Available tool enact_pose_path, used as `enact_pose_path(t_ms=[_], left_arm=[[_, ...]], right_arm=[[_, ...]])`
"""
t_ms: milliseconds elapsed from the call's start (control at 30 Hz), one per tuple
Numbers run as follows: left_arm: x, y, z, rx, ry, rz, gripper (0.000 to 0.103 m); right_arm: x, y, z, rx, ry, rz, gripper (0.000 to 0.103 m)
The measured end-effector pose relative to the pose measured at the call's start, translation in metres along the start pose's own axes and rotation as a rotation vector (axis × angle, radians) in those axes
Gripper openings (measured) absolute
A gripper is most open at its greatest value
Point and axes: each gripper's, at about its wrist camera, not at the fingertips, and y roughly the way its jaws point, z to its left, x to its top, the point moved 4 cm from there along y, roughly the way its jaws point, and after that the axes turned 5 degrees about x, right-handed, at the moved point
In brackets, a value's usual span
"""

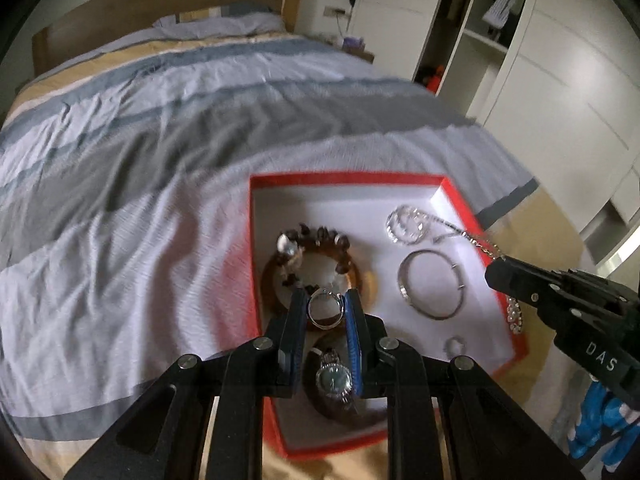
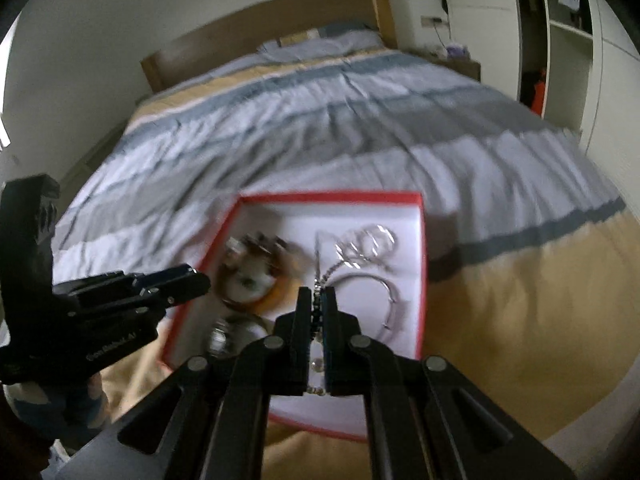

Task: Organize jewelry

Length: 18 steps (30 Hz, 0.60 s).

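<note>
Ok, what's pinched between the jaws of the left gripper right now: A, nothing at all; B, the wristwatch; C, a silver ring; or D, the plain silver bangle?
C. In the left wrist view the left gripper has its jaws closed on a silver ring, held above the red box; the wristwatch and the silver bangle lie in the box, untouched.
</note>
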Motion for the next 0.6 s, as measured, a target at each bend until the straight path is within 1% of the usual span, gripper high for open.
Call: enact_pose_path(t_ms=[67, 200, 400, 467, 500, 600], left_arm=[[-0.002, 0.014, -0.003, 0.021, 0.006, 0.016, 0.018], [-0.011, 0.028, 0.000, 0.051, 0.002, 0.042, 0.018], [-0.012, 0.032, 0.003, 0.078, 0.002, 0.037, 0.019], [-0.013, 0.031, 0.002, 0.085, 0.005, 0.038, 0.022], [-0.014, 0.030, 0.001, 0.082, 0.004, 0.039, 0.023], [-0.014, 0.025, -0.002, 0.084, 0.005, 0.031, 0.030]], right_arm=[[-0.005, 0.009, -0.006, -0.004, 0.002, 0.016, 0.004], [-0.013, 0.025, -0.019, 0.002, 0.022, 0.041, 0.004], [-0.020, 0.028, -0.023, 0.007, 0.030, 0.045, 0.007], [-0.021, 0.026, -0.023, 0.004, 0.028, 0.045, 0.007], [-0.021, 0.026, -0.023, 0.001, 0.027, 0.045, 0.009], [-0.021, 0.019, -0.021, -0.006, 0.018, 0.036, 0.024]])
